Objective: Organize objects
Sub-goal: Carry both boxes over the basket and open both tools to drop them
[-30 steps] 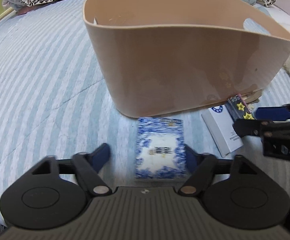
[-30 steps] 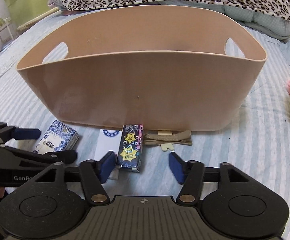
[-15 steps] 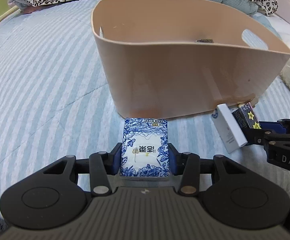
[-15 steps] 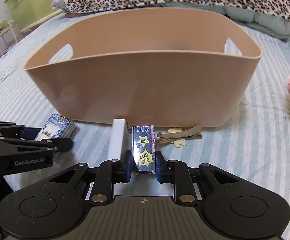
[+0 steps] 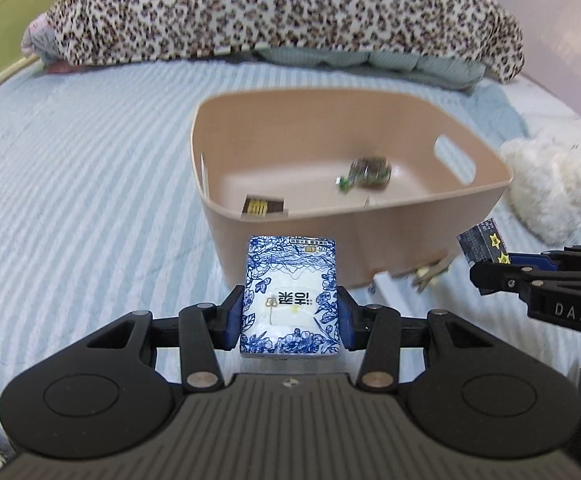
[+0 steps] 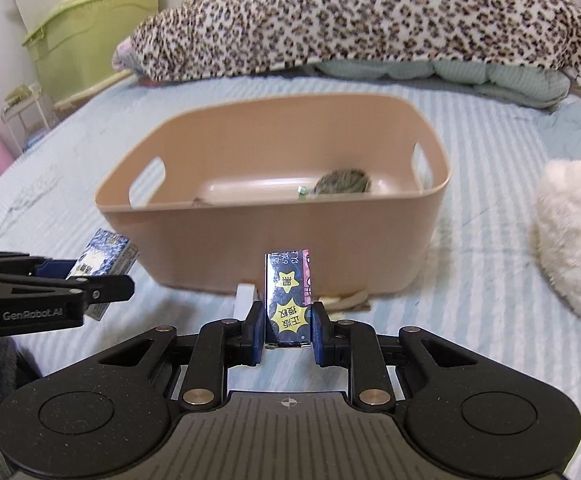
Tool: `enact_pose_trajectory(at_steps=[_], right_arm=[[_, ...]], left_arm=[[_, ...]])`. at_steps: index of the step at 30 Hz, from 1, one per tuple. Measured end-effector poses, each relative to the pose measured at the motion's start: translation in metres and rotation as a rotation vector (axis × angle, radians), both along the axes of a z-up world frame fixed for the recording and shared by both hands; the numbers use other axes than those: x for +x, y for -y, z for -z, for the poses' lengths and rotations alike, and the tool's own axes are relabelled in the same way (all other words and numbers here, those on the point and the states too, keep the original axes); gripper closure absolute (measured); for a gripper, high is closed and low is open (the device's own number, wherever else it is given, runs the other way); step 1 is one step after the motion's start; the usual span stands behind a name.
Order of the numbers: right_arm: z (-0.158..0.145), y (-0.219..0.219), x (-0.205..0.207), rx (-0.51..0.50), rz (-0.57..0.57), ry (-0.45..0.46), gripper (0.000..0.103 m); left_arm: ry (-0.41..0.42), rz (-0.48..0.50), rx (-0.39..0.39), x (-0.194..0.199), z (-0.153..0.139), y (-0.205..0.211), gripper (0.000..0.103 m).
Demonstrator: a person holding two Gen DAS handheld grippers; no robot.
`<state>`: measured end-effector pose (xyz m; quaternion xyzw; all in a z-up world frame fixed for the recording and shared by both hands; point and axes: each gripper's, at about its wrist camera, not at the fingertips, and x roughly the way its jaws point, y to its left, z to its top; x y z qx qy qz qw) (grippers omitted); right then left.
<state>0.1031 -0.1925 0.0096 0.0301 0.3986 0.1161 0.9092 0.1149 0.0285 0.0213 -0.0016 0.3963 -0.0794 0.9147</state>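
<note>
Both claws have risen off the bed since a second ago | left claw [image 5: 290, 316] clamped on blue-flowered tissue pack [image 5: 290, 296] | right claw [image 6: 286, 328] clamped on star-printed box [image 6: 287, 300] | both held just before tan basket [image 6: 290, 240]

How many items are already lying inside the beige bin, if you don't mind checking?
2: a dark gold-striped box by the near wall and a greenish bundle farther back; the near wall of the bin may hide others.
</note>
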Motion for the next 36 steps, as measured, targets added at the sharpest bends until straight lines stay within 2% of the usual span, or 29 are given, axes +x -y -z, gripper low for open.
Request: enact_pose_trajectory(at_steps=[7, 16, 23, 27, 31, 35, 36], right_arm=[[-0.034, 0.016, 0.007, 0.008, 0.027, 0.087, 0.082], [-0.05, 0.016, 0.048, -0.011, 0.053, 0.177, 0.082], [-0.032, 0.017, 0.086, -0.043, 0.084, 0.144, 0.082], [-0.014, 0.015, 0.102, -0.086, 0.093, 0.104, 0.082], [0.003, 0.014, 0.112, -0.11, 0.092, 0.051, 0.082], [0.007, 0.015, 0.114, -0.114, 0.099, 0.028, 0.081], [0.005, 0.016, 0.113, -0.105, 0.099, 0.024, 0.069]], left_arm=[[0.105, 0.008, -0.004, -0.003, -0.038, 0.001, 0.055], [0.159, -0.021, 0.03, 0.043, -0.052, 0.025, 0.055], [0.134, -0.047, 0.078, 0.092, -0.03, 0.046, 0.055], [0.073, -0.062, 0.106, 0.112, -0.006, 0.052, 0.055], [0.003, -0.072, 0.109, 0.125, 0.017, 0.054, 0.055], [-0.013, -0.055, 0.104, 0.124, 0.025, 0.052, 0.055], [-0.012, -0.053, 0.099, 0.122, 0.023, 0.051, 0.055]])
